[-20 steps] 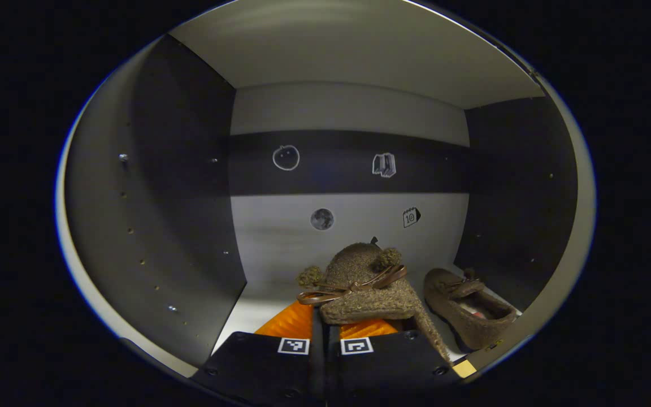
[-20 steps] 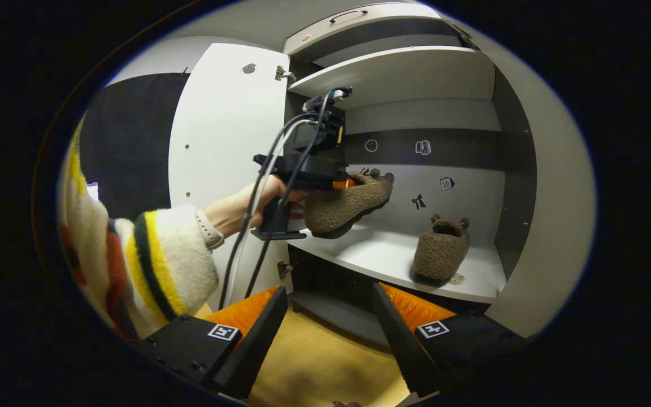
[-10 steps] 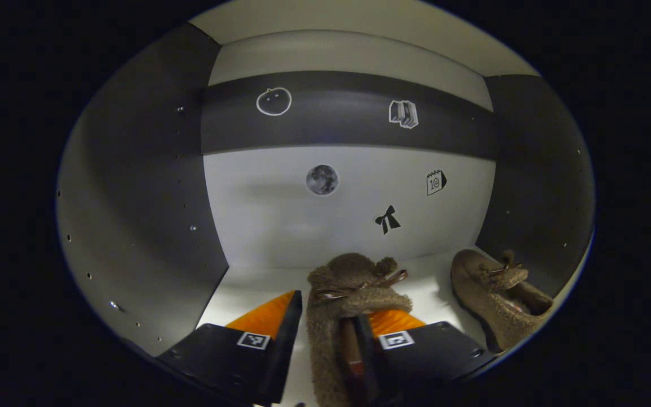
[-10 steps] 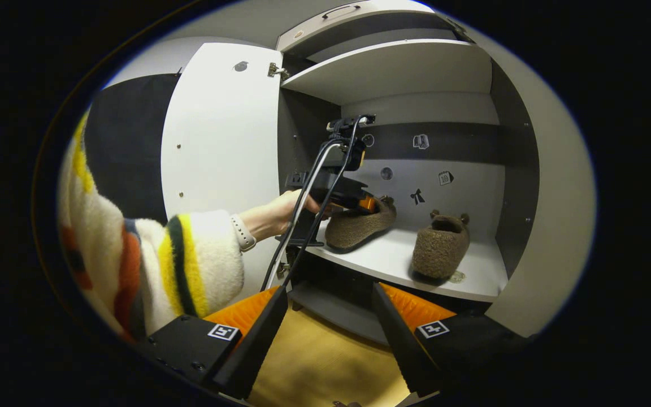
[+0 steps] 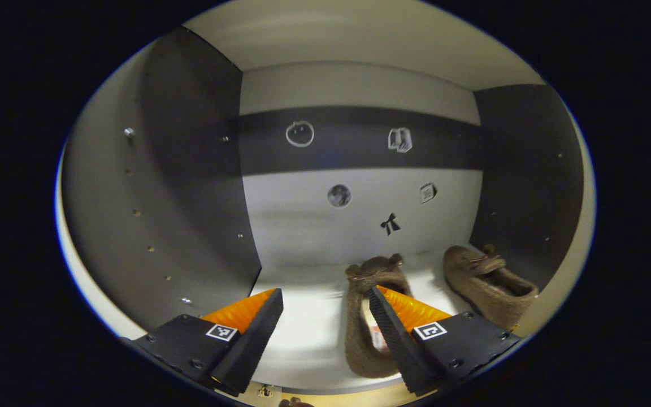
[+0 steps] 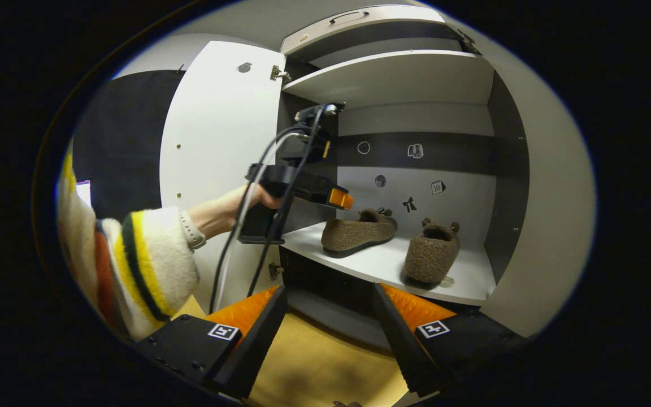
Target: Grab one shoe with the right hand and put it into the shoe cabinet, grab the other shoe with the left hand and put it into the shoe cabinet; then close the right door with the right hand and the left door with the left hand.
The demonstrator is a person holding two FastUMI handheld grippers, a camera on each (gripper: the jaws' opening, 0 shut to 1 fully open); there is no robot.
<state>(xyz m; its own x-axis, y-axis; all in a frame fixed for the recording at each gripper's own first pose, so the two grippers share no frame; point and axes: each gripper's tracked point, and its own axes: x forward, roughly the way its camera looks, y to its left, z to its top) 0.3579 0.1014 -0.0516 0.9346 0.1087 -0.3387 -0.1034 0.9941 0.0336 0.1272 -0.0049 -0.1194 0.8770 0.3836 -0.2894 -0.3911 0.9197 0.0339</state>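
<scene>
Now finding both shoes inside the cabinet: seeing the fuzzy brown slipper-style shoe with a ribbon bow [image 5: 373,271] lying on the pale cabinet shelf [image 5: 308,316] at lower centre of the left gripper view, its long axis running straight away from the camera, toe toward the back wall. Seeing it just beside the inner edge of one finger, partly behind it, and not between the two. Finding the second fuzzy brown shoe [image 5: 486,280] at lower right, well apart from the first, angled toward the dark side wall.

Holding the left gripper [image 5: 325,294] level at the shelf's front edge, fingers spread wide and gripping nothing. Holding the right gripper [image 6: 330,291] lower and farther out, at bottom centre of its own view, fingers likewise wide and empty.

Judging the doors to be next: seeing the white left door [image 6: 218,130] swung open at upper left of the right gripper view, just behind the hand [image 6: 252,198] carrying the left gripper. Being unable to tell whether the pale panel at the right edge is the right door.
</scene>
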